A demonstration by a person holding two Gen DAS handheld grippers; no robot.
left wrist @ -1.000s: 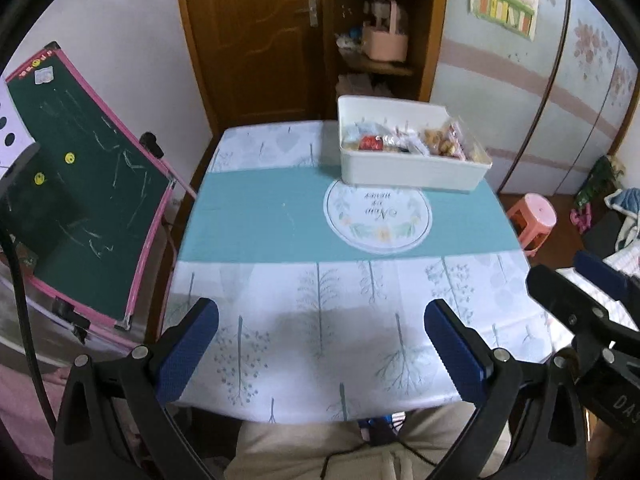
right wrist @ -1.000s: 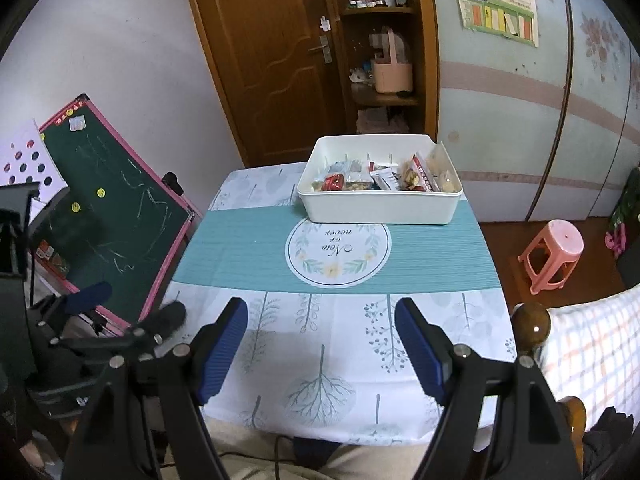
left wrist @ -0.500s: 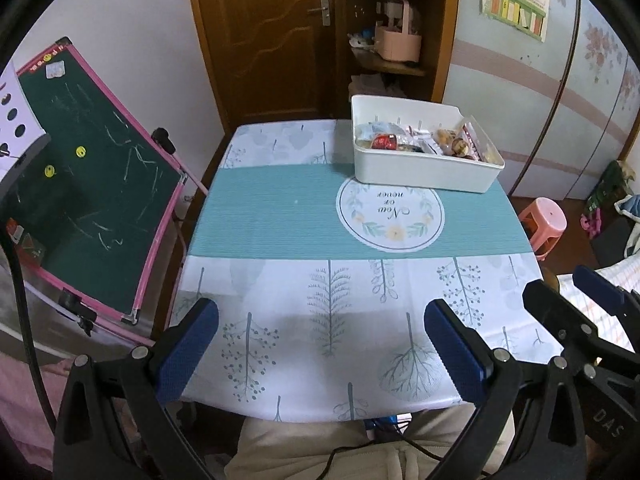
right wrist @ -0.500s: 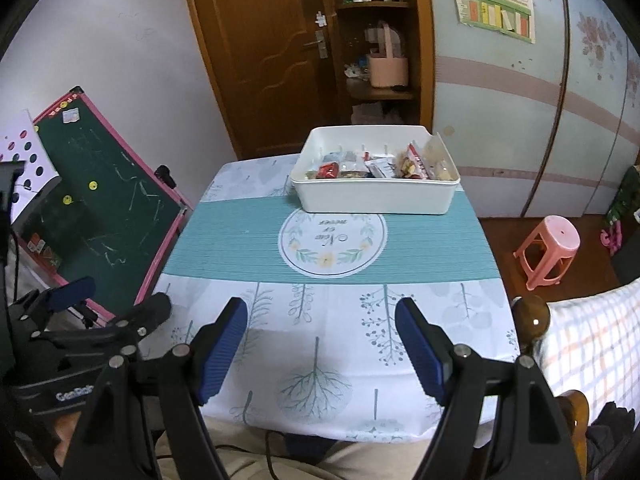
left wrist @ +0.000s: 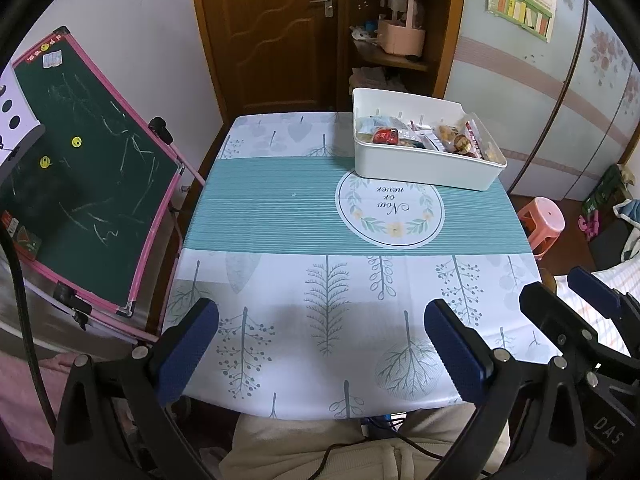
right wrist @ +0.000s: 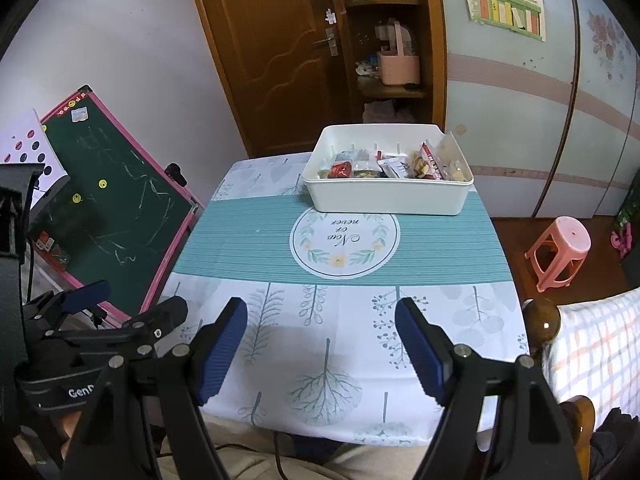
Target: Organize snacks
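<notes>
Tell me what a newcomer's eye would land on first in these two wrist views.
The white bin of wrapped snacks stands at the far side of the table, just beyond the round printed wreath emblem on the teal band. Both the left gripper and right gripper hover open and empty over the near edge. A green chalkboard with a pink frame leans beside the table's left side.

The white bin (left wrist: 424, 168) of snack packets (left wrist: 432, 138) sat at the tablecloth's (left wrist: 280, 208) far right corner; the left gripper (left wrist: 322, 344) hovered wide apart over the near edge.
</notes>
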